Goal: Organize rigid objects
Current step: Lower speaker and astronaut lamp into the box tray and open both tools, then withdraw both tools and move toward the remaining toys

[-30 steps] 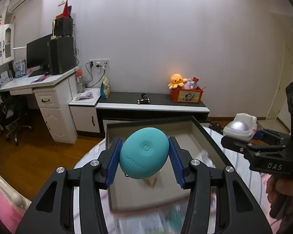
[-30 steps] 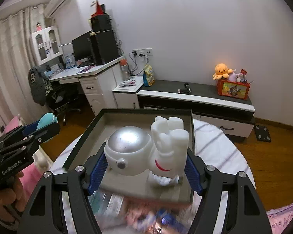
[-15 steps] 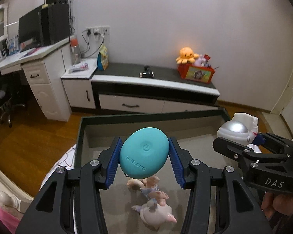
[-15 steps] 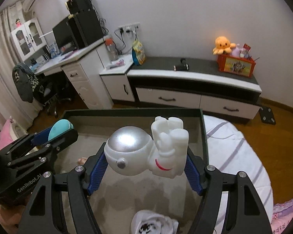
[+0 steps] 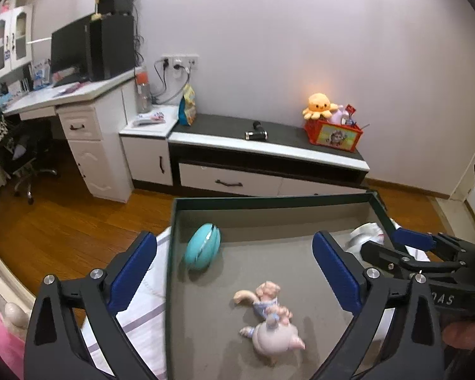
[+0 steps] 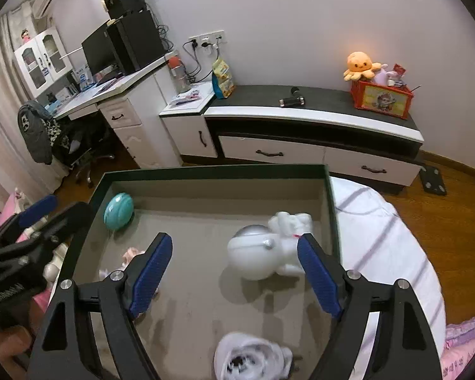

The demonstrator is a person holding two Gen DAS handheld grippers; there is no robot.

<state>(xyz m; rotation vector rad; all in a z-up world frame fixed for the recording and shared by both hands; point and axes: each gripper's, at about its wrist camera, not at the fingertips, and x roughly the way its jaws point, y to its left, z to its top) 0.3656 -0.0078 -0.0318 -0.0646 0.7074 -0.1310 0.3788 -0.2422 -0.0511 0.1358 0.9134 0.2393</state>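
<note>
1. Left gripper (image 5: 234, 272): jaws spread wide, nothing between the blue pads. It hangs over the tray's left side.
2. Right gripper (image 6: 234, 269): jaws likewise wide apart and gripping nothing, over the tray's right half.
3. Tray (image 6: 212, 171): dark green rim, grey floor, standing on a white striped cloth (image 6: 380, 240).
4. Teal oval device (image 5: 202, 250): inside the tray at its far left corner, up on edge, close against the left wall; contact with the wall cannot be confirmed.
5. White astronaut figure (image 6: 266, 250) with silver helmet: on the tray floor near the right wall, lying on its side, slightly blurred. Its rear part is just beside the right gripper's right pad; contact cannot be told.
6. Pink pig figurine (image 5: 269, 319): lying on the tray floor near the middle, well apart from the teal device.
7. White crumpled item with a dark patch (image 6: 253, 357): at the tray's near edge, blurred; identity cannot be told.
</note>
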